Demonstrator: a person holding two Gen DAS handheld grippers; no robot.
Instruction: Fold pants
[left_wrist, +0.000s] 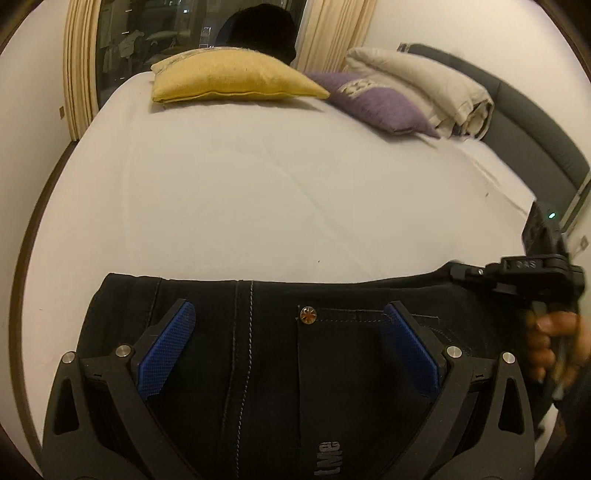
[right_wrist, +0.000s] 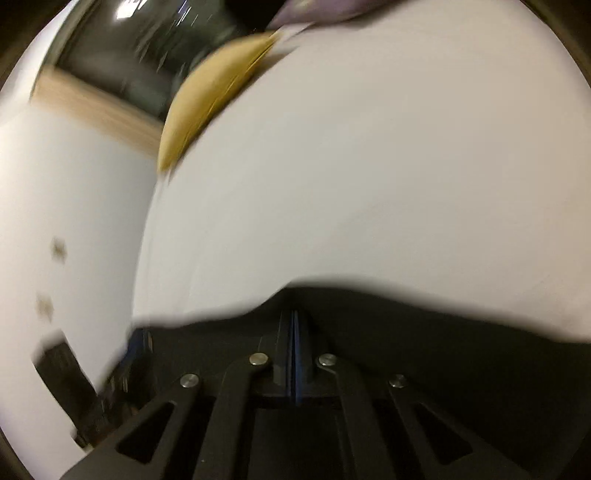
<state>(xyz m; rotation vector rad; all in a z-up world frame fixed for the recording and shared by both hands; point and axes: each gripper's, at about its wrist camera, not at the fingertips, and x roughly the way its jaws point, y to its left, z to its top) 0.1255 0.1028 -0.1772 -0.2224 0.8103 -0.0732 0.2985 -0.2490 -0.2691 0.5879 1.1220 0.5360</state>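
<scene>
Left wrist view shows the left gripper (left_wrist: 288, 325) with its two blue pads (left_wrist: 166, 350) spread wide, hovering over one pair of black pants (left_wrist: 332, 354) that lies folded on the white bed (left_wrist: 258, 192) directly beneath and just ahead of it. One metal rivet (left_wrist: 307, 315) sits between the fingers. Far ahead of the gripper rest three cushions: one yellow cushion (left_wrist: 232, 77), one purple cushion (left_wrist: 376, 99) and one cream bundle (left_wrist: 424, 85). To its right, a hand (left_wrist: 550, 343) grips the right gripper (left_wrist: 461, 273) at the pants' far right edge. In the blurred right wrist view the right gripper's pads are pressed together, dark cloth under them; whether they pinch fabric I cannot tell.
</scene>
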